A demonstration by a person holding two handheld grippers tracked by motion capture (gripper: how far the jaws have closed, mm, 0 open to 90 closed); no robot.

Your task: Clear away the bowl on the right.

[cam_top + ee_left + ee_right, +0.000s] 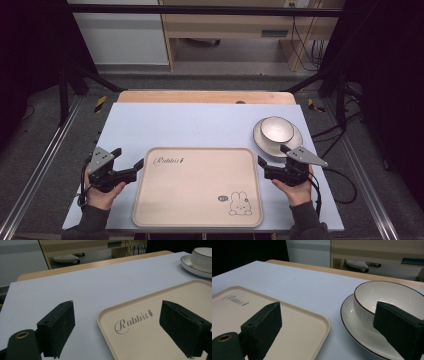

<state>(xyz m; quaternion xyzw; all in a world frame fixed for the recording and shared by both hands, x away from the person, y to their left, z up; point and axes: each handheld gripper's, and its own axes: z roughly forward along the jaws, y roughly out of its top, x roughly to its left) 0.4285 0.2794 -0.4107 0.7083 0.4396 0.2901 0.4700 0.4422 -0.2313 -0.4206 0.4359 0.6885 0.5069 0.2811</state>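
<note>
On the pale worktop (200, 125) in the high view, a beige tray (197, 187) lies centred near the person, the left hand-held gripper (131, 165) just beside its left edge, the right hand-held gripper (262, 165) by its right edge, both with jaws apart and holding nothing. Left gripper view: the tray's (160, 322) near corner sits between the spread jaws. Right gripper view: a bowl (389, 300) on a plate (352, 327) lies just beyond the tray (287, 322); this looks like an approach, and next likely calls for closing on the bowl's rim.
</note>
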